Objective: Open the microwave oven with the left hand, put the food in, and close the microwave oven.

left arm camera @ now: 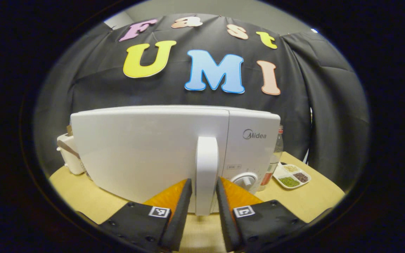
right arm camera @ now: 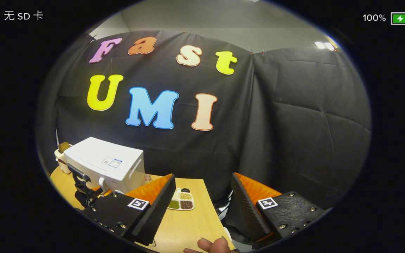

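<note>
Left gripper (left arm camera: 204, 196): my jaws straddle the microwave (left arm camera: 174, 151) door handle (left arm camera: 206, 172), nearly closed, to pull it open.
Right gripper (right arm camera: 202, 207): wide open, empty, waiting above the table (right arm camera: 188, 225).

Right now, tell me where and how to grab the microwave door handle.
Take the handle across its lower half, coming straight from the front. It is a narrow upright bar standing out from the microwave door, so one finger fits on each side. The left gripper already straddles it, with small gaps on both sides; close it and pull.
</note>
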`<state>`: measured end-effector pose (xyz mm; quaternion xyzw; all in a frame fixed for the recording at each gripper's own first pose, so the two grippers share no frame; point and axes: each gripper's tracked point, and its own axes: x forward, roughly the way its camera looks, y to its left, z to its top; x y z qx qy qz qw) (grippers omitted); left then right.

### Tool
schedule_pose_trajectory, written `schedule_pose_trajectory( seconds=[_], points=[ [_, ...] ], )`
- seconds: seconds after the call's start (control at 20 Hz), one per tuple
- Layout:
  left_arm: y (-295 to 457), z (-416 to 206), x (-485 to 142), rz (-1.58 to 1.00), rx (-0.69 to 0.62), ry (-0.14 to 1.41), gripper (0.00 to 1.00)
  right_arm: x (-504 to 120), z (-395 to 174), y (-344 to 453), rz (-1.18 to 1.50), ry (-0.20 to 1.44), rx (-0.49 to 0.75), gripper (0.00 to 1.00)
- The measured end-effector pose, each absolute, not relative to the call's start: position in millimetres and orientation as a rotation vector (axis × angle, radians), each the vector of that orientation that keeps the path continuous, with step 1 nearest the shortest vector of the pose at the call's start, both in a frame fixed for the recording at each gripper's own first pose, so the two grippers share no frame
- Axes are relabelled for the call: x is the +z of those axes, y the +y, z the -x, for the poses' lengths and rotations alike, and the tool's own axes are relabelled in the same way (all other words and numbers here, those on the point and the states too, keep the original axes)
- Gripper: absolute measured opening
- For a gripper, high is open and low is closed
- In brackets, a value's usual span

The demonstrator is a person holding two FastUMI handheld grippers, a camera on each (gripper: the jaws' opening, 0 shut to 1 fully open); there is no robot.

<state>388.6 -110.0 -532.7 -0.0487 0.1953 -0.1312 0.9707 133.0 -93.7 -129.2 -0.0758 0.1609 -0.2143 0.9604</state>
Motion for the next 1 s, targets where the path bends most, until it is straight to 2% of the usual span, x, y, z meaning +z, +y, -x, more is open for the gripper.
schedule_pose_trajectory(
  seconds=[0.05, 0.25, 0.3, 0.4, 0.6, 1.0],
  points=[
    [-110, -385, -536, 0.094, -0.261, 0.403, 0.42, -128, -133, -92, 0.155, 0.325, -0.431, 0.97],
    [-111, -387, -535, 0.106, -0.28, 0.405, 0.27, -123, -128, -89, 0.153, 0.309, -0.426, 0.96],
    [-110, -387, -534, 0.103, -0.283, 0.407, 0.19, -121, -127, -87, 0.144, 0.301, -0.423, 0.96],
    [-110, -388, -536, 0.104, -0.276, 0.409, 0.13, -117, -123, -83, 0.133, 0.288, -0.416, 0.96],
    [-110, -386, -535, 0.124, -0.262, 0.406, 0.09, -105, -113, -79, 0.152, 0.257, -0.412, 0.97],
    [-110, -385, -534, 0.111, -0.268, 0.405, 0.1, -109, -98, -72, 0.143, 0.27, -0.406, 0.96]
  ],
)
